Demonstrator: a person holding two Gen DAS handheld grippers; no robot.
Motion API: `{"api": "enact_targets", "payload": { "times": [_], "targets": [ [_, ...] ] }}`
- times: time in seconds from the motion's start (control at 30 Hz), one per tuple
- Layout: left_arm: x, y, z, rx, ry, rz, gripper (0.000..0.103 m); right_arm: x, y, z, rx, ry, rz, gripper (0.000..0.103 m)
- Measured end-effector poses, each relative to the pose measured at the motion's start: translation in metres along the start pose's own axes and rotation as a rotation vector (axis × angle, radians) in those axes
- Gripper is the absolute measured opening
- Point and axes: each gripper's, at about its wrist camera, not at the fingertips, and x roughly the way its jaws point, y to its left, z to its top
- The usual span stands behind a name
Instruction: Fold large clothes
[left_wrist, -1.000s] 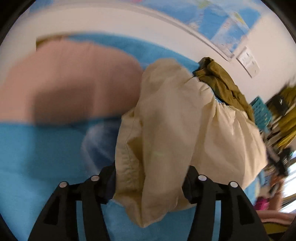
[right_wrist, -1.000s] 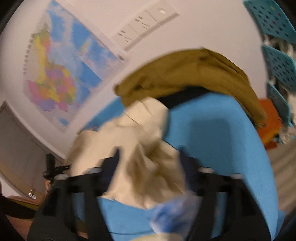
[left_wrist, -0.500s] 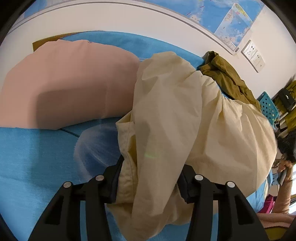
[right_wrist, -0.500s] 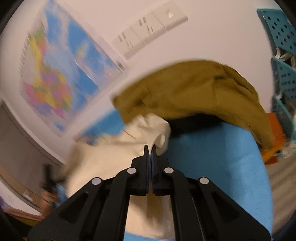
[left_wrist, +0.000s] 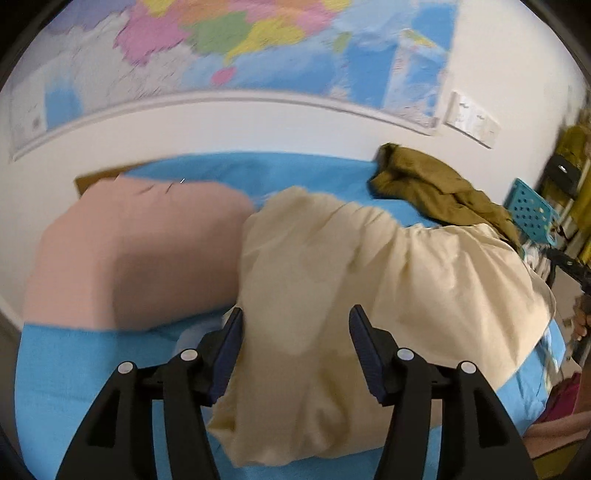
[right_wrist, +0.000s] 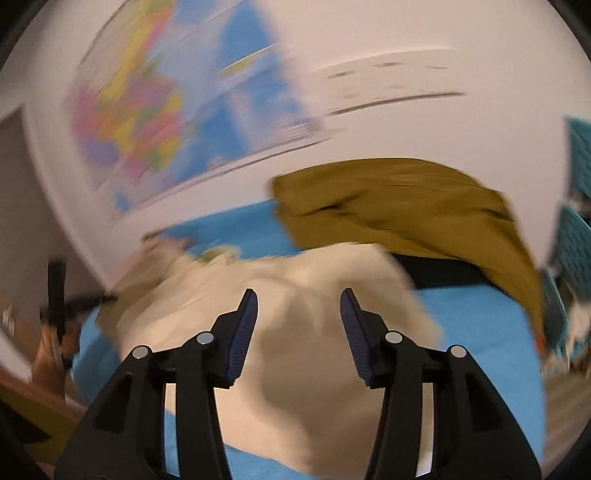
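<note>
Half a second ago your right claw (right_wrist: 298, 319) was pinched shut; now its jaws are opening, with the cream garment (right_wrist: 314, 332) lying between the spread fingers but not gripped. Your left claw (left_wrist: 295, 343) is also opening and has tilted up to show more of the wall map (left_wrist: 258, 48), its fingers astride a fold of the same garment. The garment lies crumpled on the blue bed (left_wrist: 74, 369), between a pink pillow (left_wrist: 140, 251) and an olive garment (left_wrist: 436, 188).
</note>
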Motion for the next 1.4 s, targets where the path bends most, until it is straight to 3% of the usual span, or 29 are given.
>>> {"api": "enact_targets", "payload": {
  "times": [0.13,0.23,0.33,0.43,0.47,0.53,0.6,0.77,0.87,1.07,1.17,1.23,1.33,1.4],
  "targets": [
    [0.028,-0.011,0.0,0.05,0.052,-0.008,0.058,0.061,0.015,-0.012,-0.105,0.115,-0.077,0.042],
    [0.062,0.001,0.001,0.026,0.12,0.05,0.057,0.1,-0.001,-0.016,-0.074,0.173,-0.147,0.011],
    [0.072,0.009,0.006,-0.019,0.138,0.031,0.058,0.106,-0.016,-0.012,0.001,0.171,-0.135,0.001],
    [0.059,0.003,0.012,-0.017,0.104,0.045,0.057,0.087,-0.012,-0.009,0.031,0.138,-0.119,0.015],
    [0.052,0.003,0.013,-0.024,0.08,0.026,0.056,0.074,-0.007,-0.007,0.03,0.106,-0.125,0.025],
    [0.031,-0.001,0.013,-0.023,0.023,-0.046,0.057,0.049,0.009,-0.006,0.009,0.047,-0.078,0.026],
    [0.016,-0.011,0.011,0.022,-0.019,-0.088,0.058,0.036,0.029,-0.005,-0.023,0.011,-0.018,0.035],
    [0.025,-0.044,0.003,0.147,-0.016,-0.082,0.065,0.063,0.069,-0.016,-0.134,0.092,0.049,0.038],
    [0.047,-0.038,0.002,0.12,0.031,-0.067,0.066,0.101,0.068,-0.023,-0.15,0.166,-0.012,0.036],
    [0.065,-0.022,0.008,0.054,0.076,-0.032,0.063,0.123,0.051,-0.018,-0.092,0.176,-0.064,0.036],
    [0.046,-0.023,0.009,0.033,0.025,-0.04,0.063,0.11,0.053,-0.018,-0.064,0.153,-0.062,0.039],
    [0.024,-0.025,0.008,0.037,-0.051,-0.059,0.064,0.09,0.056,-0.017,-0.057,0.119,-0.041,0.04],
    [-0.012,-0.032,0.001,0.091,-0.148,-0.133,0.066,0.066,0.075,-0.014,-0.097,0.063,0.006,0.04],
    [-0.018,-0.04,-0.004,0.142,-0.154,-0.157,0.067,0.058,0.091,-0.013,-0.132,0.047,0.058,0.04]
  ]
}}
